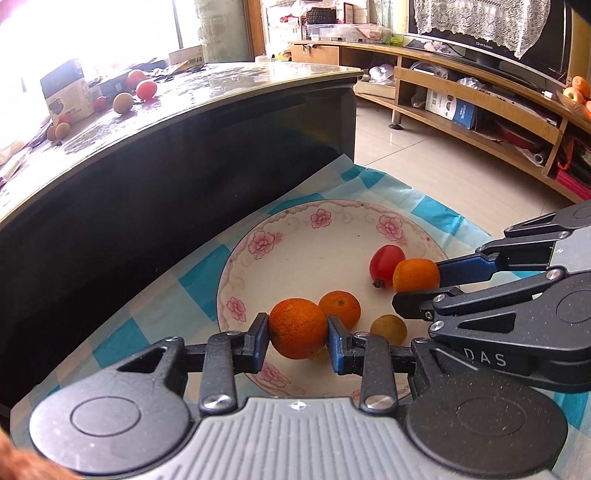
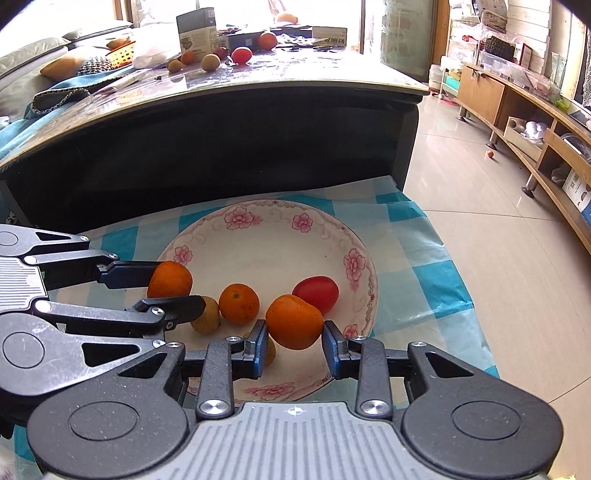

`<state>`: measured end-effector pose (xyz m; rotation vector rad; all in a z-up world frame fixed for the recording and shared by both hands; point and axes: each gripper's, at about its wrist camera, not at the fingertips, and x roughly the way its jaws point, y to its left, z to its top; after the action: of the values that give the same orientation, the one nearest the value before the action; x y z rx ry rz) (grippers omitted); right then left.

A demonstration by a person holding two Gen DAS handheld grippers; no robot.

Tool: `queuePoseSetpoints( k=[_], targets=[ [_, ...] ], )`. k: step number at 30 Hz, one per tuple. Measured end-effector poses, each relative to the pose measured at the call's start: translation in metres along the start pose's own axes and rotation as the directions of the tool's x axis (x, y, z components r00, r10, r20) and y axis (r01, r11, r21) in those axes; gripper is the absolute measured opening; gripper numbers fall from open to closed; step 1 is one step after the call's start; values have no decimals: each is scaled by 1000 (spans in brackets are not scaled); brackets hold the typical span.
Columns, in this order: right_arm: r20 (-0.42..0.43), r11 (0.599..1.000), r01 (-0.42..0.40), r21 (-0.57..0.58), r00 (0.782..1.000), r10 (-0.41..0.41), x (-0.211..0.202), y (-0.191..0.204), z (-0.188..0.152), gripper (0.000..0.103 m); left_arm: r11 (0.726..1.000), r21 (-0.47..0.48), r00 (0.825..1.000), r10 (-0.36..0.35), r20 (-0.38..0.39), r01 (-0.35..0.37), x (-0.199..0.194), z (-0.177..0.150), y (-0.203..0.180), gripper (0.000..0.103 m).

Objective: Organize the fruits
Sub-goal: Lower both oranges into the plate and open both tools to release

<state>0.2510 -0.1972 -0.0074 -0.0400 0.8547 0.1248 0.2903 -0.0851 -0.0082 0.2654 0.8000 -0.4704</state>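
Checked blue-and-white cloth (image 1: 162, 280) covers a low surface pushed against a dark table (image 1: 184, 155) with a glossy top, and a white plate (image 1: 314, 236) with pink flowers around its rim sits on the cloth. Both grippers hang over this plate, each clenched on a fruit. The left gripper (image 1: 297, 341) clamps a round orange (image 1: 297, 328) with rough, dimpled skin between its blue pads, above the near side of the plate. The right gripper (image 2: 293, 341) grasps a smoother, slightly lopsided orange fruit (image 2: 293, 321) over the plate's right half.

Lying in the plate are a small orange (image 2: 239, 303) with a stem dimple, a glossy red tomato (image 2: 316, 293) and a dull yellow-green fruit (image 2: 207, 315); another yellowish one seems to sit partly hidden behind the right gripper's left finger.

More fruit is scattered on the tabletop beside a carton (image 2: 195, 29), too washed out by window glare to name. Pale tiles (image 2: 480, 184) cover the floor, and a long wooden shelf unit (image 1: 480, 103) runs along the wall.
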Motion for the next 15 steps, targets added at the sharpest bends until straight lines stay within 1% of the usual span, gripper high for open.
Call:
queuePoseSetpoints(
  k=[15],
  targets=[
    [6,1000,10,7,1000,-10,7,-1,3,28,999,-45,1000,-1,9,1,11,3,7,41]
  ],
)
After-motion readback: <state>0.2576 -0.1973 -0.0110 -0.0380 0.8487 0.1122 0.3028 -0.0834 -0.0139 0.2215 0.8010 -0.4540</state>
